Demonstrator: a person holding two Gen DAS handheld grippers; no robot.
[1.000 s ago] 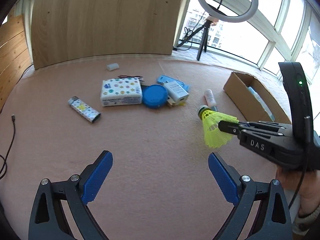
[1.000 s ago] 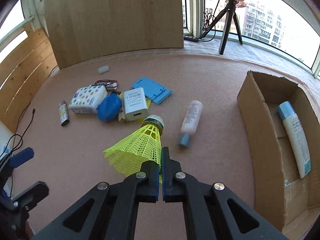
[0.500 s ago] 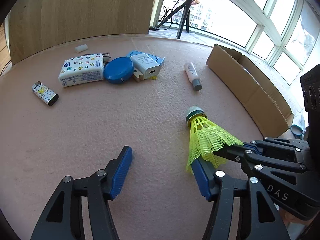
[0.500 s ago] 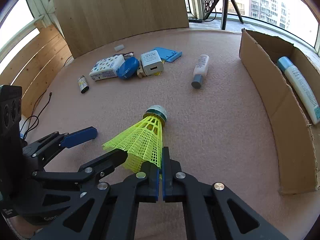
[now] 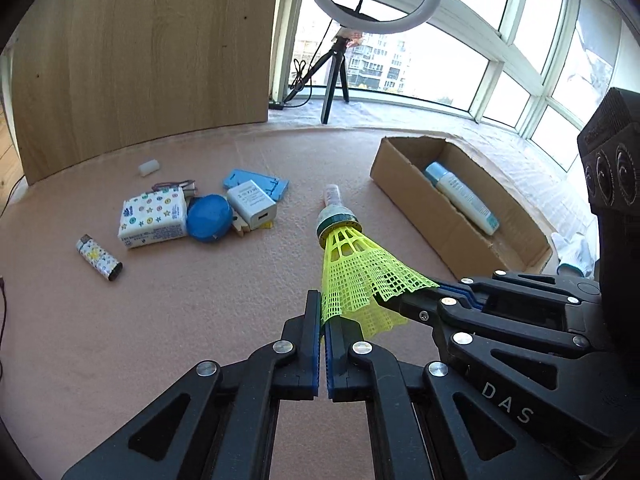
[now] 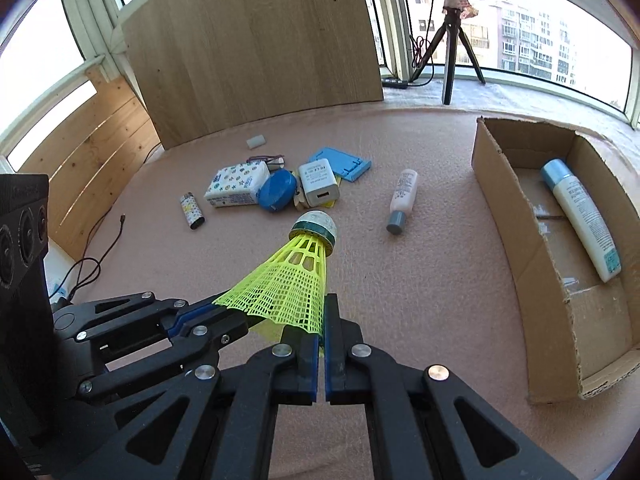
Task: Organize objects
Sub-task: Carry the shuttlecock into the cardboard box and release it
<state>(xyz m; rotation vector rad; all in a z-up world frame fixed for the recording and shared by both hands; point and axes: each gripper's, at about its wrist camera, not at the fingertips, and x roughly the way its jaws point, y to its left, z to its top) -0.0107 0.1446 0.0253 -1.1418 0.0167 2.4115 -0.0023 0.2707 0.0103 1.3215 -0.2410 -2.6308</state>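
Left wrist view: shuttlecock (image 5: 352,268) pinched at skirt rim by both fingers, left gripper (image 5: 322,312) and right gripper (image 5: 416,294), cork pointing ahead. Likely featherlight, springy mesh, easily crushed; gentle rim hold.

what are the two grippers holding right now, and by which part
Both hold the yellow shuttlecock by the rim of its mesh skirt: the left gripper pinches one edge, the right gripper another. Its cork end points away, off the floor.
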